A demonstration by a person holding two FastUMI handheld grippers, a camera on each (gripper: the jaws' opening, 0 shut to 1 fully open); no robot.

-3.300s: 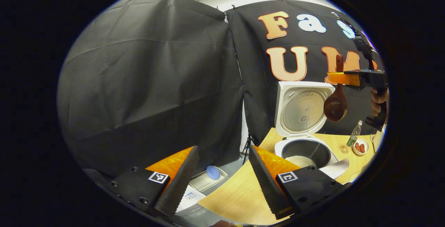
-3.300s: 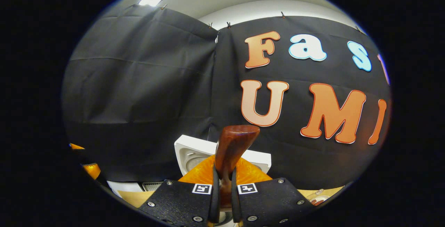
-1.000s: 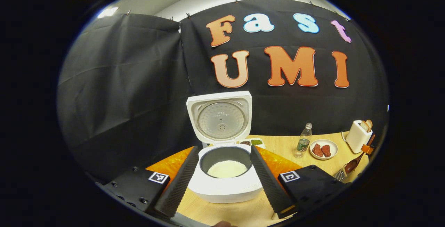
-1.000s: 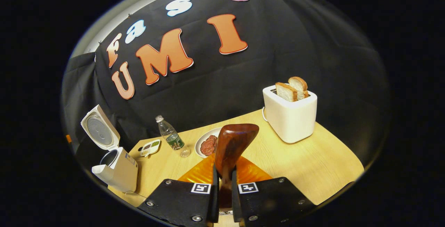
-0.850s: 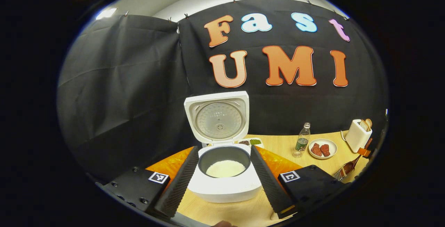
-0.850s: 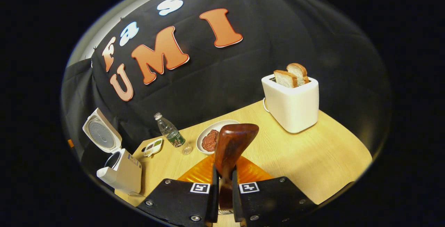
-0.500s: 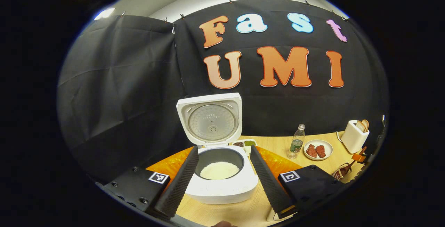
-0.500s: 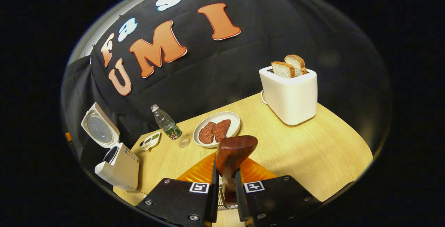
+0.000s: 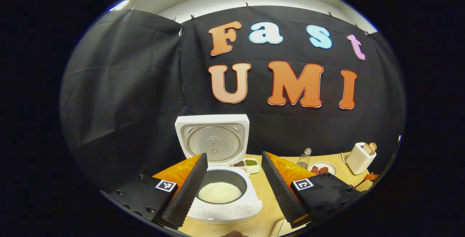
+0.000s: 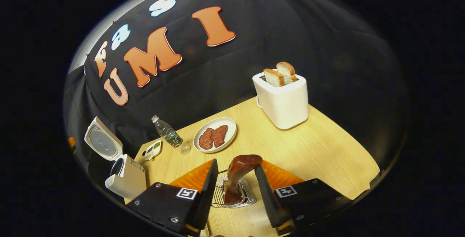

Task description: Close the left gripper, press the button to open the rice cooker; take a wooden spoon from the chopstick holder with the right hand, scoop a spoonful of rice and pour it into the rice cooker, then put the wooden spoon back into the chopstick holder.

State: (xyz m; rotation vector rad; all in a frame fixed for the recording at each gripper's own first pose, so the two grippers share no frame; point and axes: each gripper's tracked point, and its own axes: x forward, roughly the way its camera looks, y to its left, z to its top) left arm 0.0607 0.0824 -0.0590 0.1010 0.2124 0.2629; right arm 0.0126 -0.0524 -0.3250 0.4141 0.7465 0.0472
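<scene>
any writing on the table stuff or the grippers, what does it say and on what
None can be read.
Label on the bottle: too small to read.
Sticker on the rice cooker side: too small to read.
Square markers on the left gripper and right gripper: patterns, no words.

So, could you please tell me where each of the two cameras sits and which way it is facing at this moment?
Left gripper view: rides on the left hand-held gripper, facing the booth wall over the open rice cooker; its two spread fingers show.
Right gripper view: rides on the right hand-held gripper, angled down at the table; its open fingers flank the wooden spoon in the chopstick holder.
Shared: rice cooker, bottle, plate, toaster.
</scene>
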